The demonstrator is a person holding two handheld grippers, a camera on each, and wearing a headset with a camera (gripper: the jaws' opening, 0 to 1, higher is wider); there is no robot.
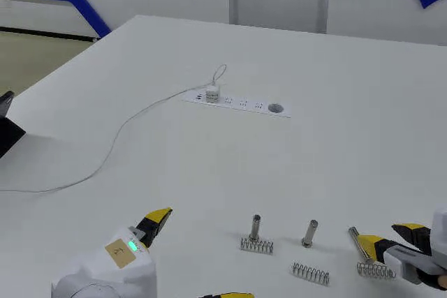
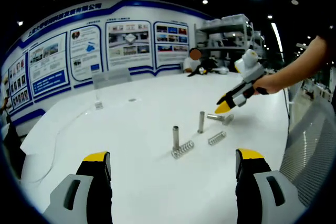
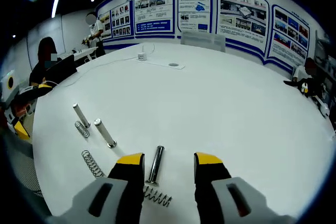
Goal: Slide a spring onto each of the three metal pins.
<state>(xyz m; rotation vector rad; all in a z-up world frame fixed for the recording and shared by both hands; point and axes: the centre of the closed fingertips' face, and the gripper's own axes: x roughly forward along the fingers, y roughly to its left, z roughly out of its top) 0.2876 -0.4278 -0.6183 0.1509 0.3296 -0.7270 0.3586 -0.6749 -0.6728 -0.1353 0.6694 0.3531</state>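
Our left gripper [image 1: 192, 256] hangs with its yellow-tipped jaws spread wide and nothing in them, likely waiting as the free hand. Ahead of it and a little to its right stands the first short silver metal pin [image 1: 255, 228], upright on its flange. A small coiled wire spring [image 1: 256, 245] lies at its foot, on the side nearer that gripper. Farther right, between the two grippers, the second silver metal pin [image 1: 309, 233] is upright as well, its loose coiled spring [image 1: 311, 273] lying apart from it. We judge each spring was laid by its pin so the pairing is plain. The third silver metal pin [image 1: 357, 241] seems tipped over. It lies between the parted jaws of our right gripper [image 1: 387, 236], which grips nothing. The third coiled spring [image 1: 376, 269] rests just beside that gripper's tips. No spring is threaded yet.

The right gripper view shows the third silver metal pin [image 3: 155, 164] close beside the jaw on that view's left and well clear of the other, which the head view cannot settle. The left gripper view shows it lying flat while the other two stand
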